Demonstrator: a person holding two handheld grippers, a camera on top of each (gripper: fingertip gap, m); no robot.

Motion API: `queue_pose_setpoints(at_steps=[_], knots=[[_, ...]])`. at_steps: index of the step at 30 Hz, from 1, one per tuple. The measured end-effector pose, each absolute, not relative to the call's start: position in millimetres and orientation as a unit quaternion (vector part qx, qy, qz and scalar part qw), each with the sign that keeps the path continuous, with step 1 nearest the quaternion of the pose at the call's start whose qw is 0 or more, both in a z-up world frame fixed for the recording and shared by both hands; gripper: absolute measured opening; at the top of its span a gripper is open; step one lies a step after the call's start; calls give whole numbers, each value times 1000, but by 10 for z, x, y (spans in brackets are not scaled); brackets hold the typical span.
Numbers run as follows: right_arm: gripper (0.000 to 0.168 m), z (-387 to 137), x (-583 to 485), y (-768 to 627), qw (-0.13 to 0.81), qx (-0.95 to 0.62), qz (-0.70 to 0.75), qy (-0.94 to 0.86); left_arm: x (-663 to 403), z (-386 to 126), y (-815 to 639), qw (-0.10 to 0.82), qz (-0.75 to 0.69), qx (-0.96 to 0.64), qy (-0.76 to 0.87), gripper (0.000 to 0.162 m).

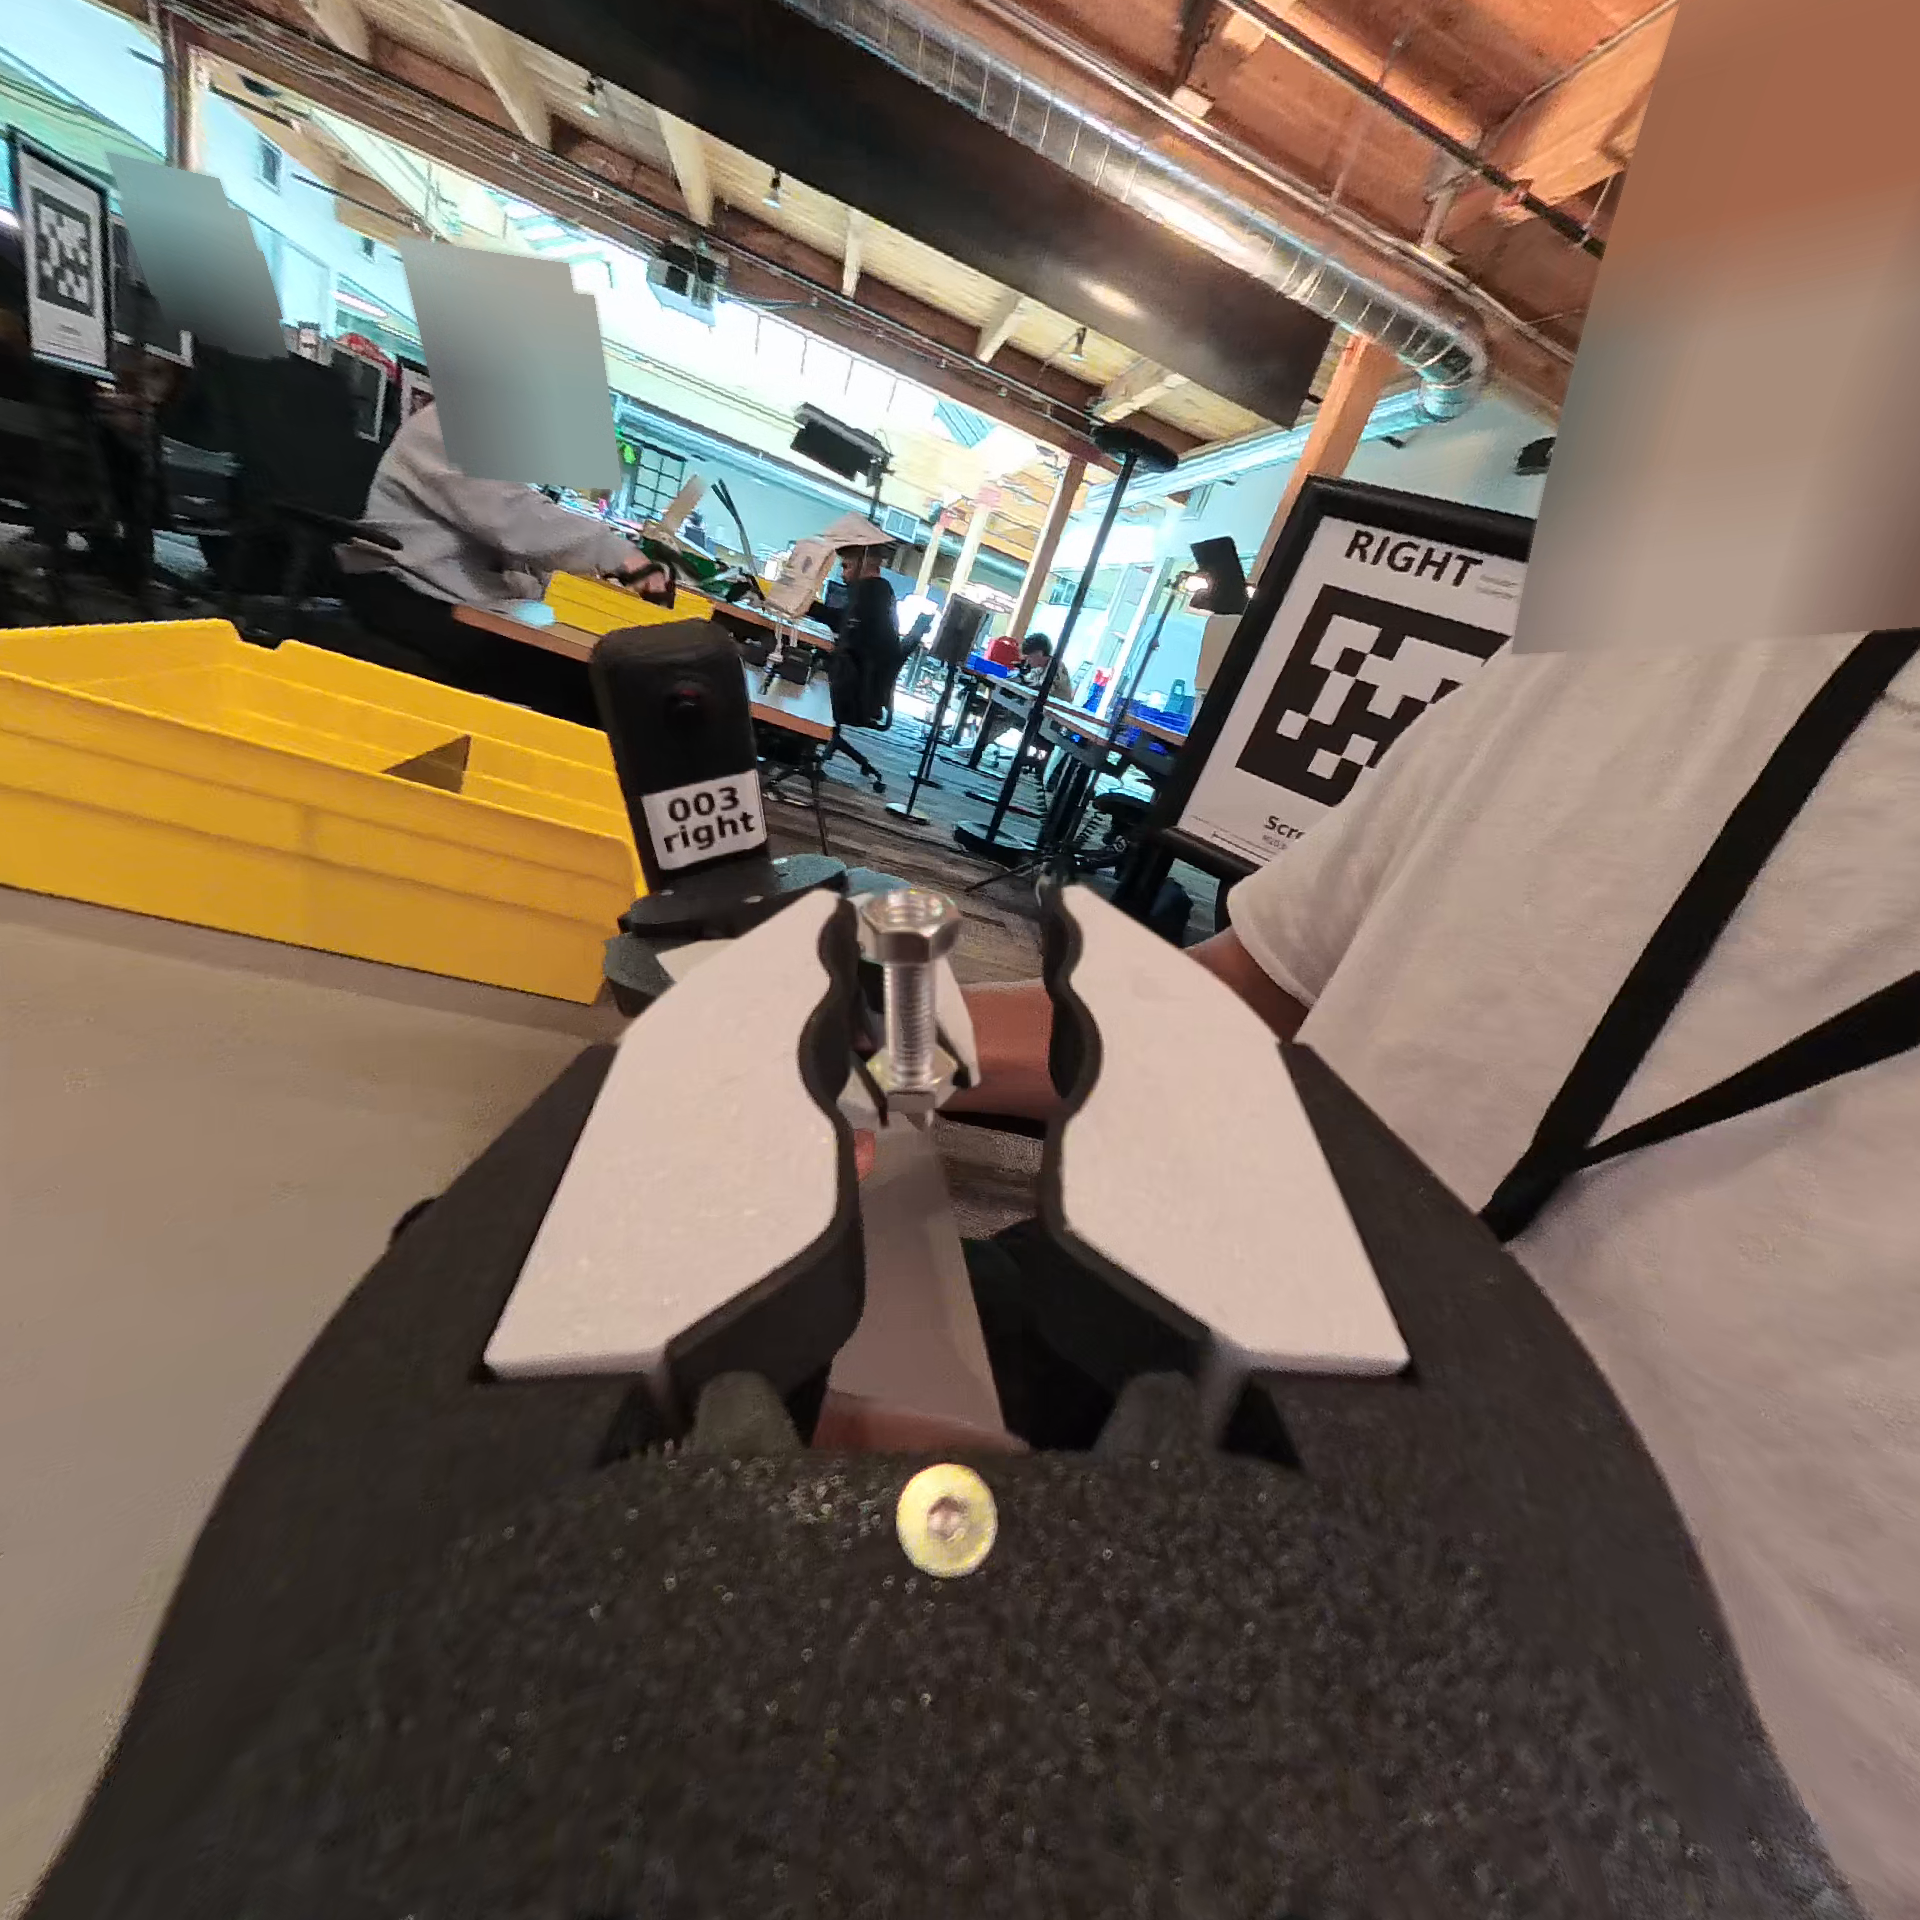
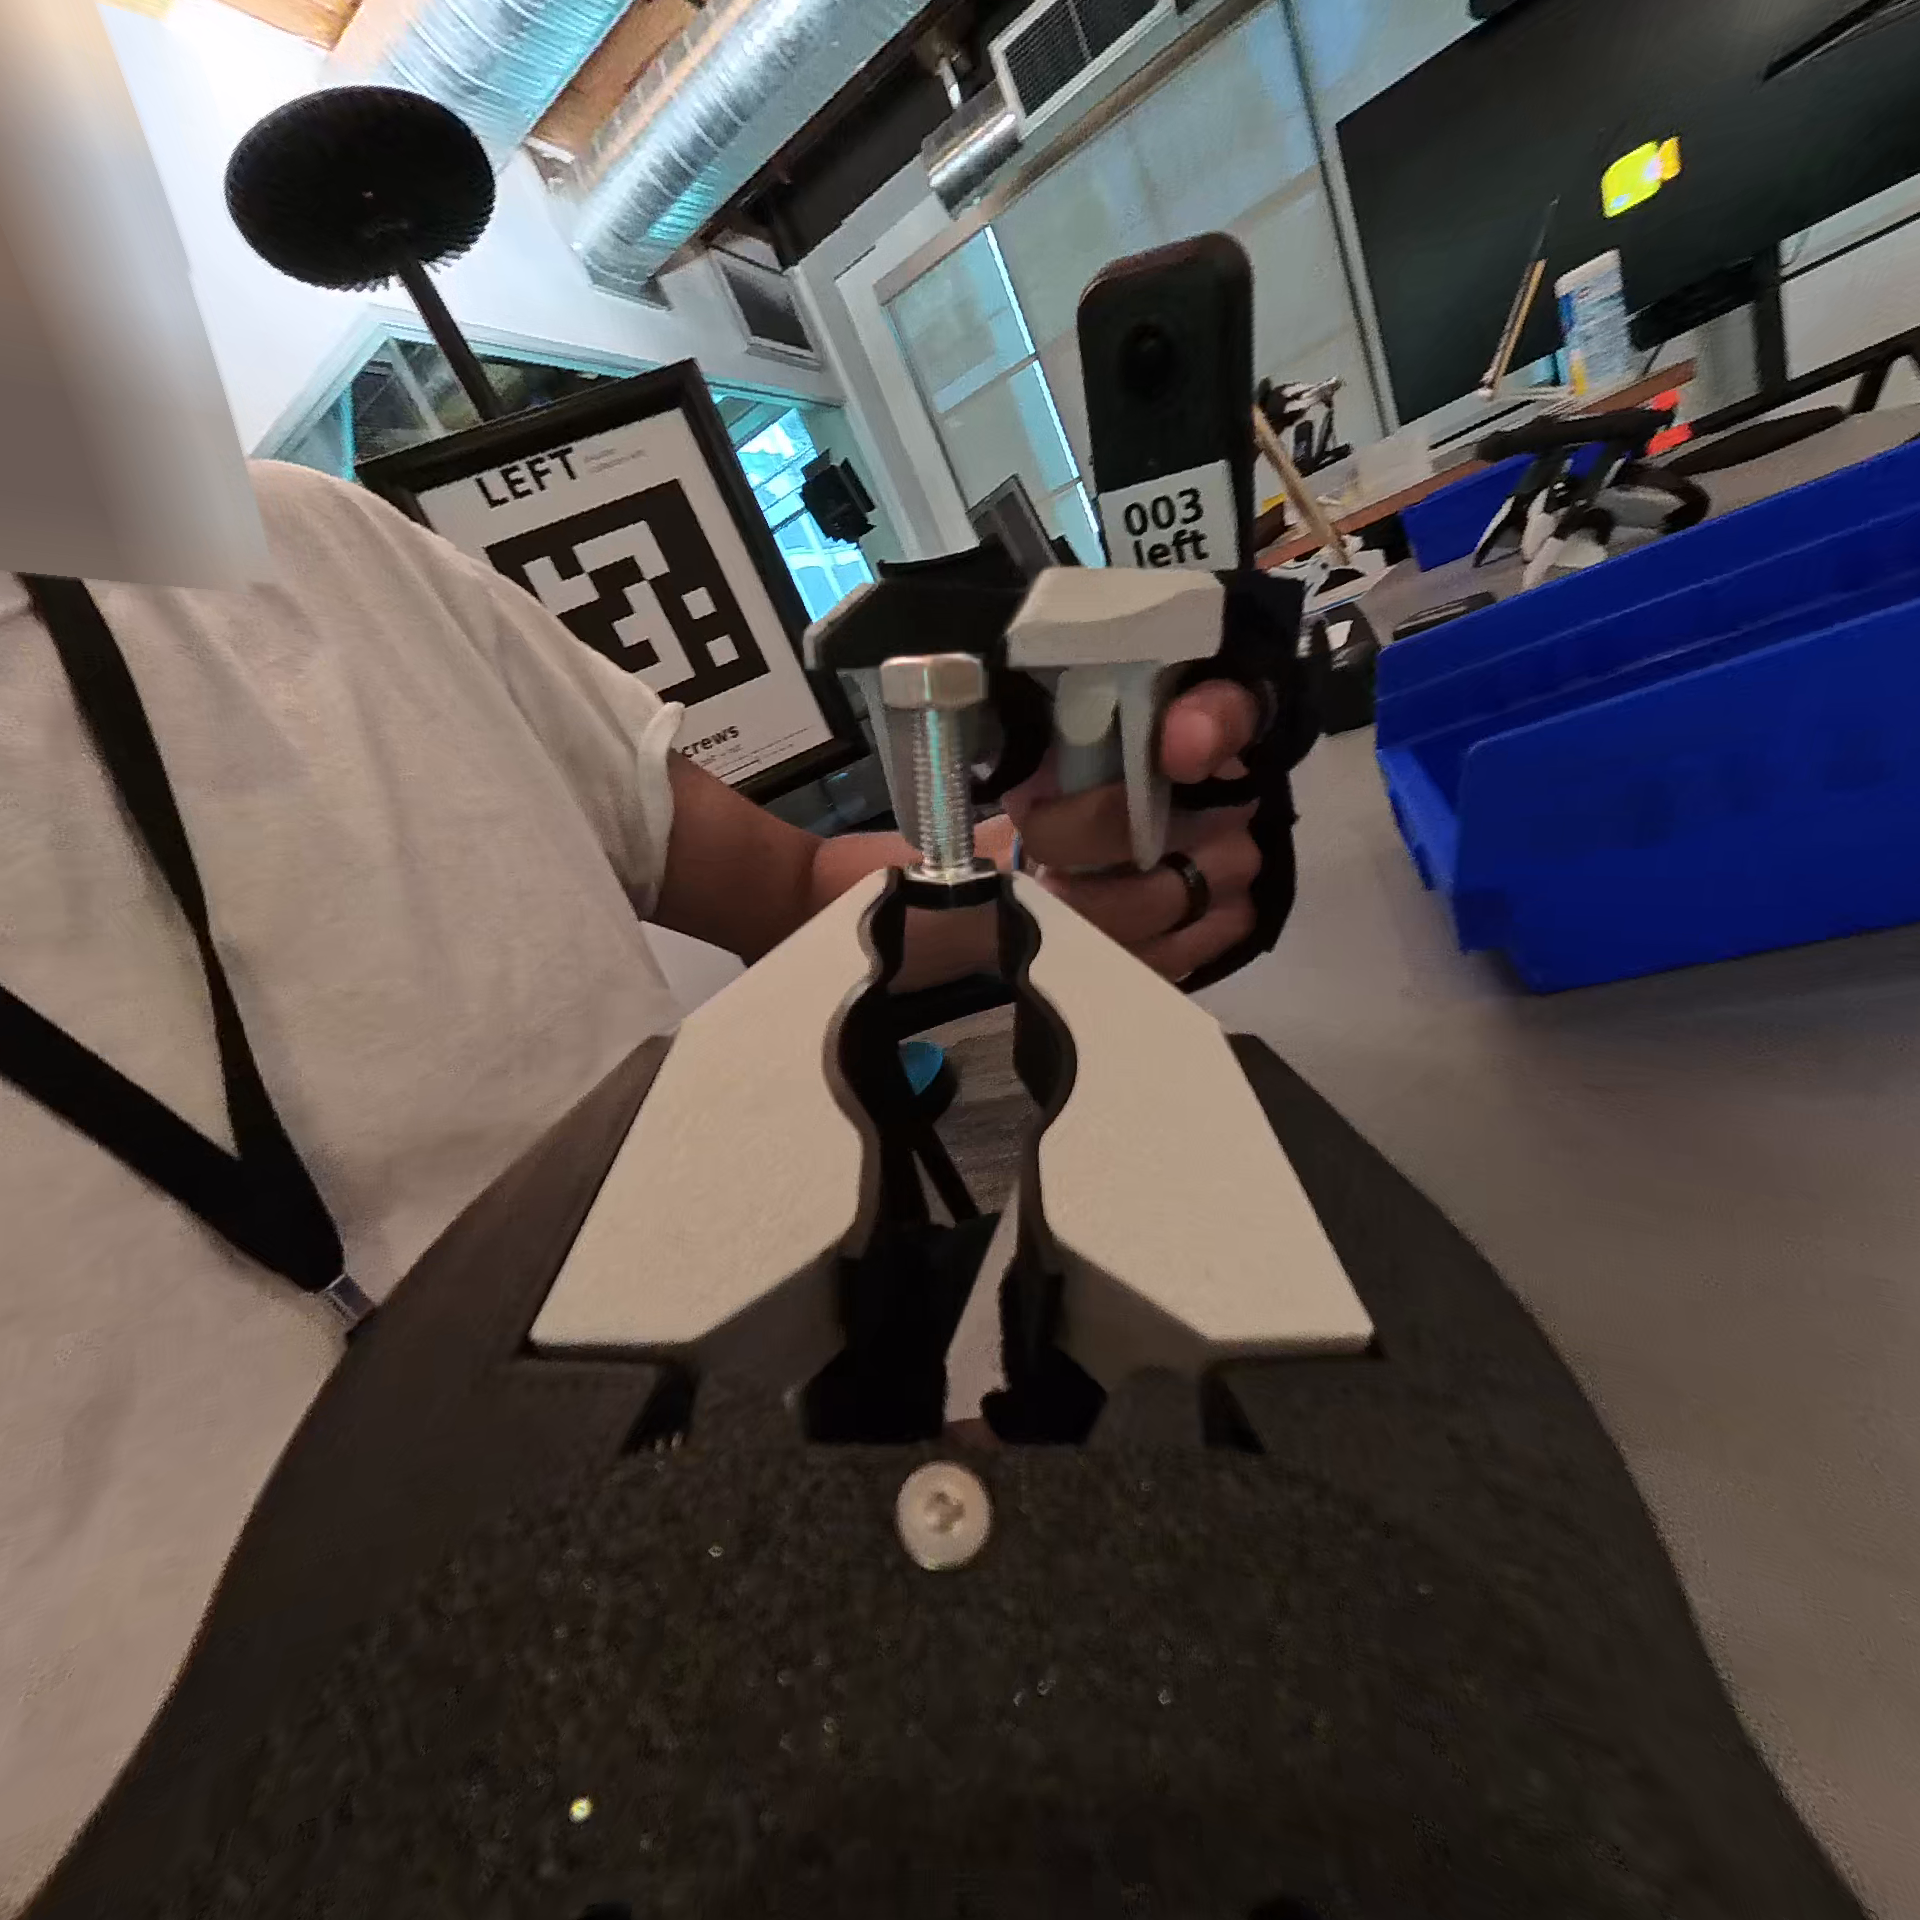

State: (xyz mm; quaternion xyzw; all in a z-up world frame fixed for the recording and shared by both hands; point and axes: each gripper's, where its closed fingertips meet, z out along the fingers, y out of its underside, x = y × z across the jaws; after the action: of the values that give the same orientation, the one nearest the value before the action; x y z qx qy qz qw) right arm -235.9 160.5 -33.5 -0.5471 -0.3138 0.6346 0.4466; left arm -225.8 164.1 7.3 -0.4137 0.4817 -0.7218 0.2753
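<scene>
Readable print, wording not repeated here:
- White label (image 1: 709,821), black print (a number plus a word), on the black camera (image 1: 675,707) atop the right gripper (image 1: 909,1086).
- Twin label (image 2: 1166,528) on the other camera (image 2: 1164,353), atop the left gripper (image 2: 977,665).
- Framed white sign (image 1: 1361,675): bold heading, black square-pattern marker, small print below, partly hidden.
- Second framed sign (image 2: 613,582), same layout.
- Third framed marker (image 1: 64,249) at far left, print too small to read.
- White canister (image 2: 1590,312), label blurred.

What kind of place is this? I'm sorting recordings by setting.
Likely an open workshop or lab: exposed silver ceiling ducts, yellow plastic parts bins and blue plastic bins on grey worktables, framed black-and-white marker boards.
</scene>
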Motion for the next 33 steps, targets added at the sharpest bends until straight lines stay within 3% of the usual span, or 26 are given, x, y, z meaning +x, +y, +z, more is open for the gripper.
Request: queue_pose_setpoints(at_steps=[10, 14, 17, 33], knots=[[16, -340, -2414, 1501, 425, -538, 648, -331, -2230, 9, 1521, 255, -720, -408, 500, 33], [16, -341, -2401, 1512, 428, -540, 646, -329, -2233, 6, 1550, 263, -715, -411, 500, 20], [16, -354, -2387, 1557, 437, -549, 635, -323, -2214, -10, 1602, 279, -703, -422, 499, 19], [17, -498, -2097, 2165, 626, -644, 342, -276, -2042, -174, 2183, 434, -561, -551, 440, 19]])
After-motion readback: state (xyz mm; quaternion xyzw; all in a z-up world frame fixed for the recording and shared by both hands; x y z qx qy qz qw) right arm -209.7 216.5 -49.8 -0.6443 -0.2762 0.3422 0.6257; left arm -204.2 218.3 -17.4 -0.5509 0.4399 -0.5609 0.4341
